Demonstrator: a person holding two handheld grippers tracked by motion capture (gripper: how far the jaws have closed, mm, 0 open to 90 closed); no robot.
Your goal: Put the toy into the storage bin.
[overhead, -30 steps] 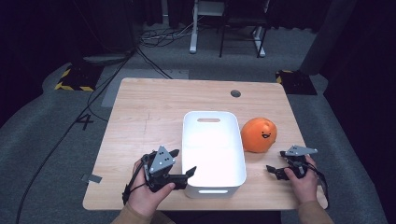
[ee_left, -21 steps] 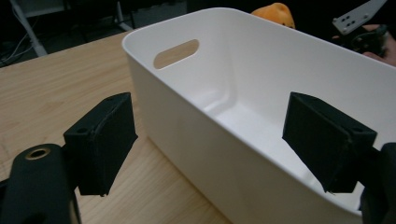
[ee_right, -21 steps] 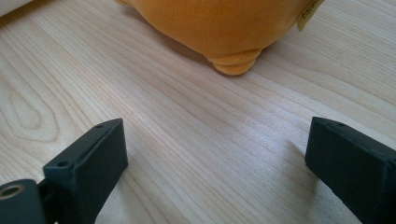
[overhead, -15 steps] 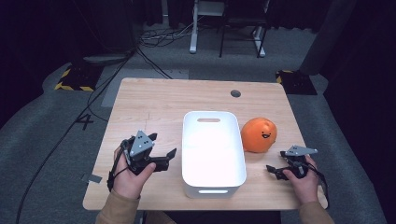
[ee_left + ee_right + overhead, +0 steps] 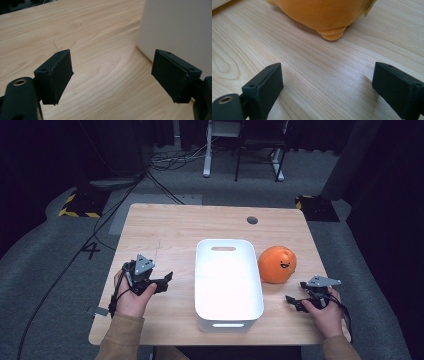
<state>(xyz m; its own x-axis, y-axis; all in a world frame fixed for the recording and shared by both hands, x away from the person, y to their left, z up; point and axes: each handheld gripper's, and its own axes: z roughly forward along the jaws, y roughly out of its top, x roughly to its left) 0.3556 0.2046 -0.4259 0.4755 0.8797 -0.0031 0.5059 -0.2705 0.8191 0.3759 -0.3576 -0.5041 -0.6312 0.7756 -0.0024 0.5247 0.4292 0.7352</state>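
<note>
A white plastic bin (image 5: pixel 228 279) stands in the middle of the wooden table (image 5: pixel 175 230), and its inside looks bare. An orange plush ball with a smiling face (image 5: pixel 277 264) sits against the bin's right side. My left gripper (image 5: pixel 166 281) hovers left of the bin and points at its wall (image 5: pixel 180 25). Its jaws are open, have just been closing a little, and have only wood between them (image 5: pixel 112 72). My right gripper (image 5: pixel 291 301) rests near the front right, just short of the plush (image 5: pixel 322 12). It is open, has just been closing slightly, and holds nothing (image 5: pixel 327 85).
A dark round grommet (image 5: pixel 252 220) is set in the table's far edge. Cables and chair legs lie on the grey floor beyond the table. Bare wood stretches left of the bin and behind it.
My left hand has moved left and slightly away from me, from the bin's front left corner to the bare wood beside it, and its jaws now stand wider. The right hand has kept still.
</note>
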